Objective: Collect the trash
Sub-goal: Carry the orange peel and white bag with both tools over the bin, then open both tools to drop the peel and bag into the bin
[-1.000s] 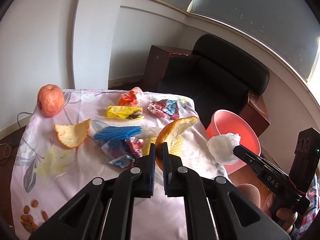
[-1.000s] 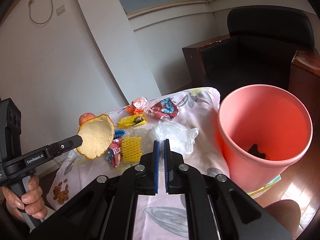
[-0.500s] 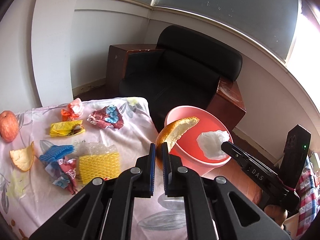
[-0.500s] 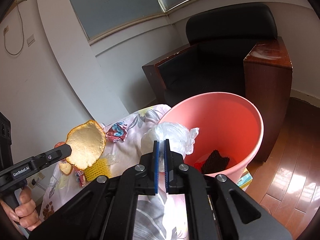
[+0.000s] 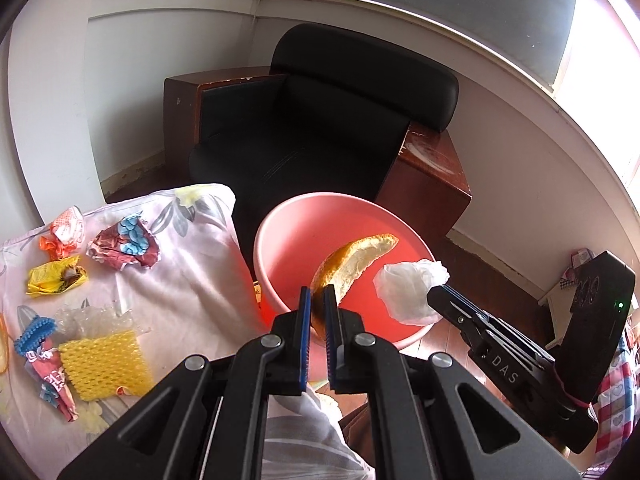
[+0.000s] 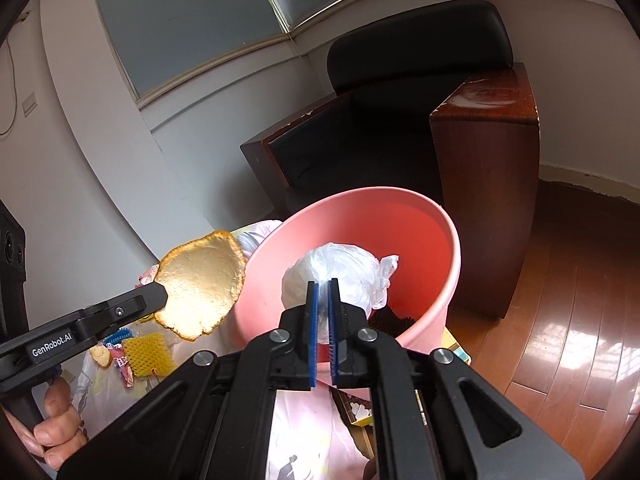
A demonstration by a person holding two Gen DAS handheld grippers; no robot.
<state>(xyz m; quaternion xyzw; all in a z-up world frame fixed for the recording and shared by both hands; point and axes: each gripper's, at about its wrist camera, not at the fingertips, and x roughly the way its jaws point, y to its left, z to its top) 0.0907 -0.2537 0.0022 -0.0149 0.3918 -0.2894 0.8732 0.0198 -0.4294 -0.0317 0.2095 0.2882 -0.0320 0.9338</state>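
Peel (image 5: pixel 352 268) now over pink bin (image 5: pixel 288 236)

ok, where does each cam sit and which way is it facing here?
Left wrist: on the left gripper, angled down at the pink bin and table trash; it pinches the orange peel; right gripper in view.
Right wrist: on the right gripper, aimed into the bin; it pinches the plastic bag; a hand shows.
Shared: bin, peel, bag, armchair.
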